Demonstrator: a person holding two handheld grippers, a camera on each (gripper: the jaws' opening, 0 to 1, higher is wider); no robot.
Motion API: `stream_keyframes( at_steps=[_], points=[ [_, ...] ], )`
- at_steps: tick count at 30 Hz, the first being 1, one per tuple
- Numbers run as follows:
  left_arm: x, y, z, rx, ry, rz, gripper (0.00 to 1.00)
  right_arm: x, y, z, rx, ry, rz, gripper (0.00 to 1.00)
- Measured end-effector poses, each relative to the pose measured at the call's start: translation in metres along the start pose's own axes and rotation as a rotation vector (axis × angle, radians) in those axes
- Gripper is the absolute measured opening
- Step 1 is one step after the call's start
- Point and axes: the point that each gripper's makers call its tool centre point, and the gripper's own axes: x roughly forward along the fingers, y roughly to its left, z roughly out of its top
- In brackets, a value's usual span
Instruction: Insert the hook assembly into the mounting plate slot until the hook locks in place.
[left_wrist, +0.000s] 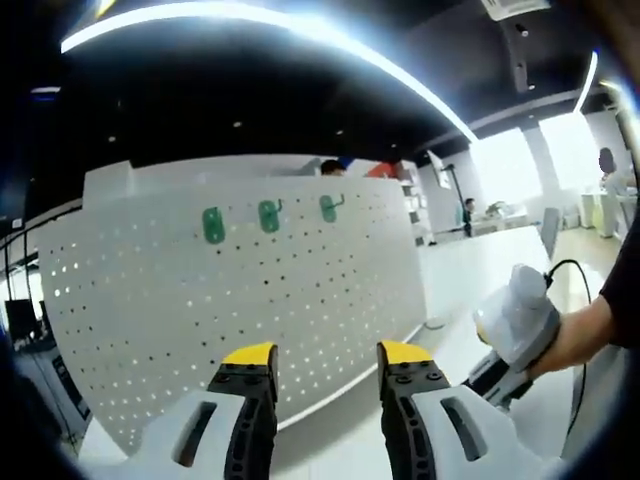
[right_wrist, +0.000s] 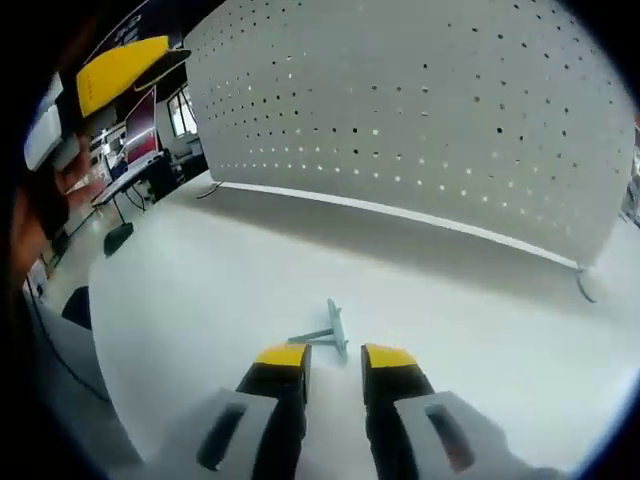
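In the left gripper view, the left gripper (left_wrist: 327, 362) had its yellow-tipped jaws standing apart with nothing between them, pointed at the white pegboard (left_wrist: 240, 300). That pegboard, the mounting plate, stood upright on the white tabletop (left_wrist: 470, 275). High on the pegboard, three green hooks (left_wrist: 269, 216) hung in a row, side by side. Away from the pegboard, at the view's right, the right gripper (left_wrist: 510, 330) appeared in a person's hand (left_wrist: 575, 335), its cable trailing behind; its jaws could not be made out from there.

In the right gripper view, the right gripper (right_wrist: 333, 362) had its jaws a little apart and empty, hovering low over the tabletop (right_wrist: 200, 300). Just ahead of the jaw tips, a pale blue-grey hook assembly (right_wrist: 330, 332) lay flat on the tabletop, well short of the pegboard (right_wrist: 420, 110) and apart from it. Whether the jaw tips touched the hook assembly could not be told. To the pegboard's left in that view, a yellow tip of the left gripper (right_wrist: 115, 68) showed near the edge.
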Motion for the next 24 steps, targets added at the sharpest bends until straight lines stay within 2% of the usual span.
stream_keyframes(
  at_steps=[7,18,24],
  points=[
    [0.0,0.0003,-0.0013,0.011,0.008,-0.003,0.37,0.0031,0.0022,-0.0021,-0.048,0.014,0.002,0.1],
    [0.0,0.0008,-0.0042,0.015,0.019,-0.003,0.35,0.0042,-0.0017,0.0011,-0.105,-0.001,-0.02,0.02],
    [0.0003,-0.0013,-0.0063,0.022,0.027,-0.011,0.33,0.0035,-0.0033,0.0018,-0.112,0.002,-0.027,0.02]
  ],
)
